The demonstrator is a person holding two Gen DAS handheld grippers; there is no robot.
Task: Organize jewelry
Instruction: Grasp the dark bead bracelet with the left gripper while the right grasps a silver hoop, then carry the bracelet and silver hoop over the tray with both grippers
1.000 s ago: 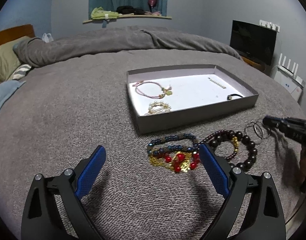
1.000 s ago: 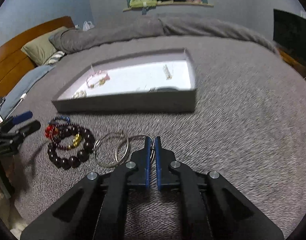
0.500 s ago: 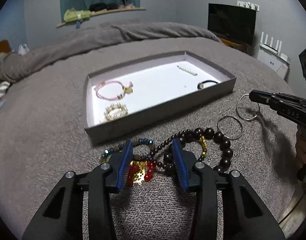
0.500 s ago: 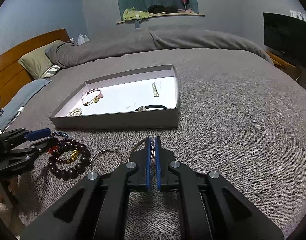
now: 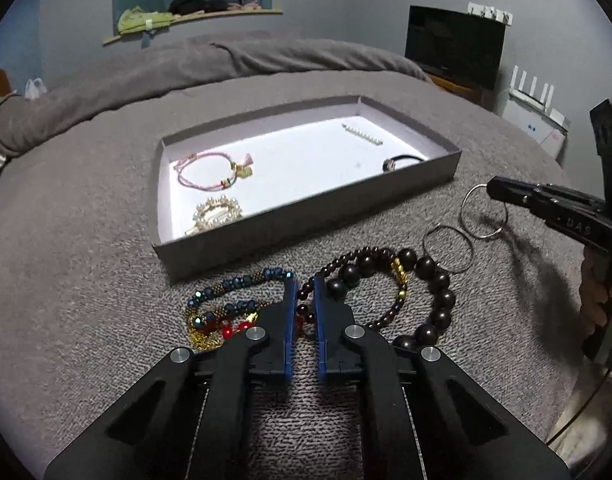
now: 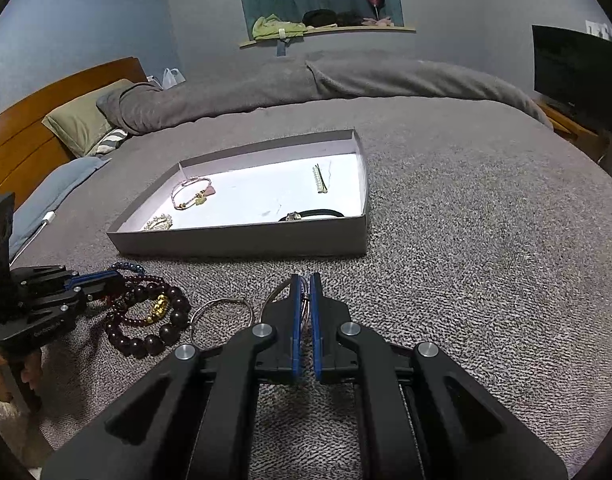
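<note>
A grey box tray (image 5: 385, 196) (image 6: 242, 242) lies on the bed and holds a pink cord bracelet (image 5: 210, 170), a pearl bracelet (image 5: 218, 216), a pearl clip (image 5: 361, 135) and a black hair tie (image 5: 401, 160). My left gripper (image 5: 304, 280) is shut on a thin dark-red bead bracelet (image 5: 345, 260) in the pile in front of the tray. Big dark beads (image 5: 433, 280) and a blue-gold bead bracelet (image 5: 234, 284) lie beside it. My right gripper (image 6: 304, 278) is shut on a silver ring (image 5: 483, 212), lifted off the blanket. A second silver ring (image 5: 447, 249) (image 6: 222, 320) lies flat.
The grey blanket (image 6: 485, 240) covers the bed. A rolled duvet (image 5: 186, 72) lies behind the tray. Pillows (image 6: 82, 120) and a wooden headboard (image 6: 34, 120) are at the left in the right wrist view. A TV (image 5: 453, 50) stands at the right.
My left gripper has come down on the bead pile and closed from wide open onto the thin dark-red bracelet. My right gripper has lifted one silver ring off the blanket.
</note>
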